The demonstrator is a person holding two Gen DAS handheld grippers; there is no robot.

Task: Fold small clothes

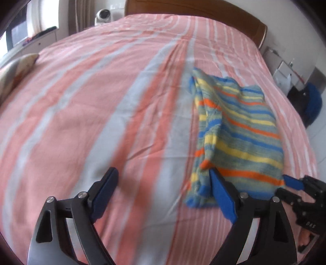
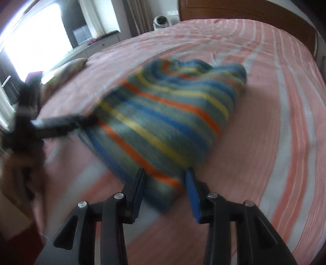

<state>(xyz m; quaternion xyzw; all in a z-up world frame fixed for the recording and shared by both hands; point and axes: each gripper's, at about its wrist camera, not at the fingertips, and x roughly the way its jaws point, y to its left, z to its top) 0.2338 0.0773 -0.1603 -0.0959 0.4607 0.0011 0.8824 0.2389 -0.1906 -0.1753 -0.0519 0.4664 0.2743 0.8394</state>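
Note:
A small striped knit garment (image 1: 240, 130), in blue, green, yellow and orange bands, lies folded on the pink striped bedspread (image 1: 101, 102). My left gripper (image 1: 163, 175) is open, with its right finger touching the garment's near left corner. My right gripper (image 2: 166, 175) is open, its jaws astride the garment's (image 2: 163, 114) near corner without closing on it. The right gripper also shows in the left wrist view (image 1: 293, 182) at the garment's near right corner. The left gripper shows blurred in the right wrist view (image 2: 61, 124) at the garment's left edge.
A patterned pillow (image 1: 14, 69) lies at the bed's left edge. A wooden headboard (image 1: 203, 12) stands at the far end. A white fan-like appliance (image 1: 104, 16) and a white dresser (image 1: 34, 43) stand beyond the bed. Bags and boxes (image 1: 301, 89) sit on the floor at right.

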